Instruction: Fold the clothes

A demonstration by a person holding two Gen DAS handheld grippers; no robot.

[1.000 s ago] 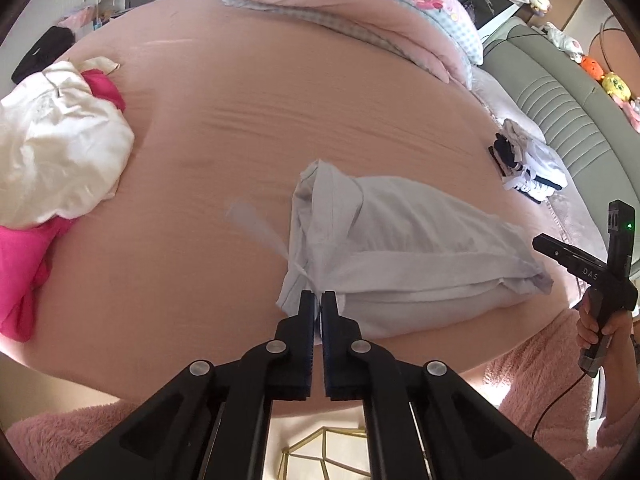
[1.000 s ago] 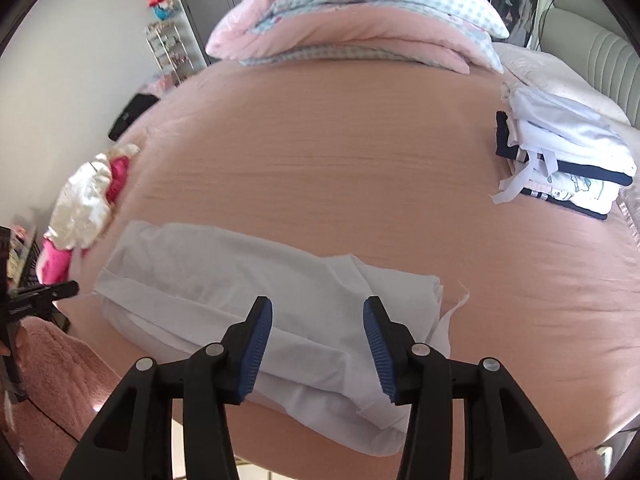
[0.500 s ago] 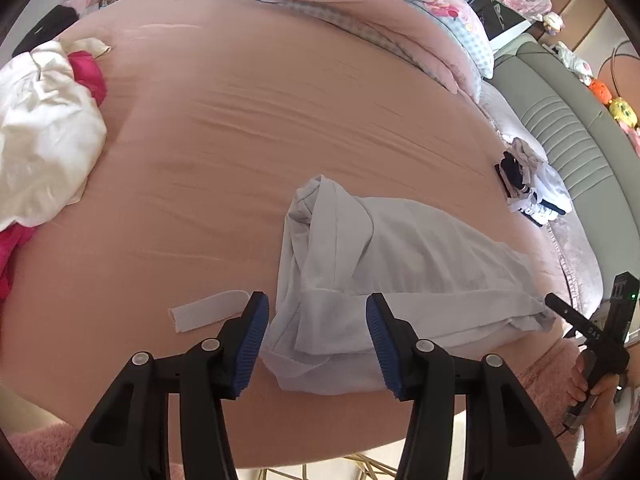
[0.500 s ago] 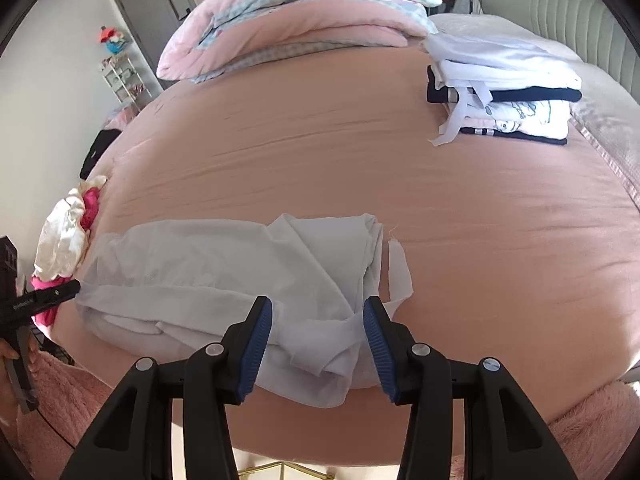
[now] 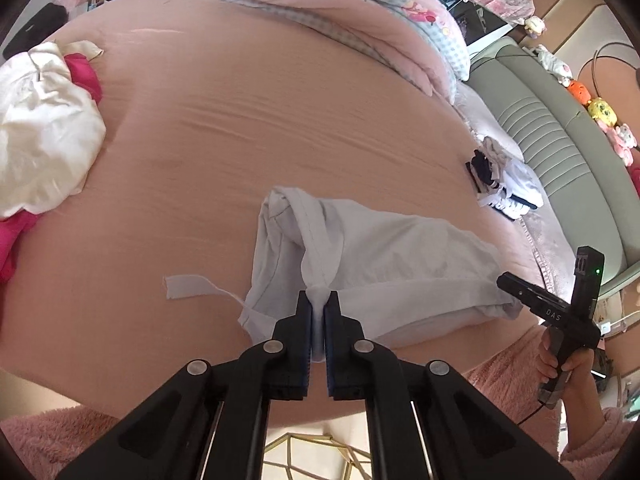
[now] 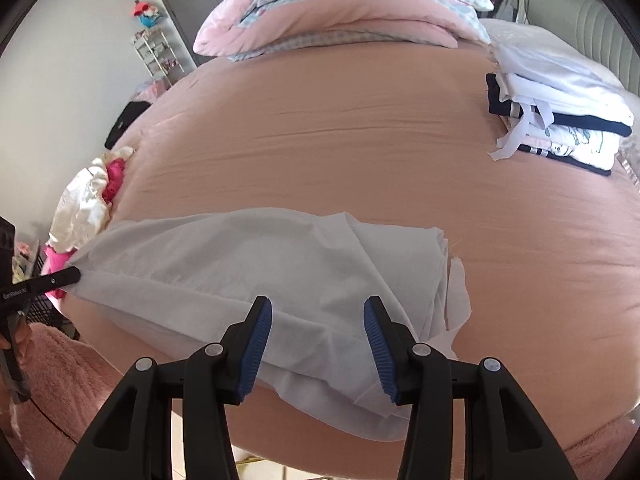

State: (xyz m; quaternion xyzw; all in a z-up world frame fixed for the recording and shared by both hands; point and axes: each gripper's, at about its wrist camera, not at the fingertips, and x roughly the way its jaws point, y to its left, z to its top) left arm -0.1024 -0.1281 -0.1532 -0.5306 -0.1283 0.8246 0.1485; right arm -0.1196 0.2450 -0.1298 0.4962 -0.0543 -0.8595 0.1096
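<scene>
A pale grey-white garment [image 5: 400, 248] lies crumpled near the front edge of the pink bed [image 5: 240, 140]. My left gripper [image 5: 319, 300] is shut on a bunched fold at the garment's left end, and fabric shows between the pads. In the right wrist view the same garment [image 6: 260, 260] spreads under my right gripper [image 6: 318, 320]. Its jaws are opening a little. The cloth lies between the blue pads [image 6: 256, 340], which do not press on it. A loose white strip [image 5: 188, 286] lies beside the garment.
A heap of unfolded white and pink clothes [image 5: 40, 128] sits at the bed's left. A folded stack [image 6: 560, 116] rests at the right, by the grey-green headboard [image 5: 560, 152]. Pink bedding [image 6: 340, 12] is piled at the far end. Fuzzy pink sleeves [image 5: 508, 368] show below.
My left gripper stood shut a second ago, opened over the garment's left end, and has now shut on a fold there. The white strip now lies on the bed. The right gripper stays open.
</scene>
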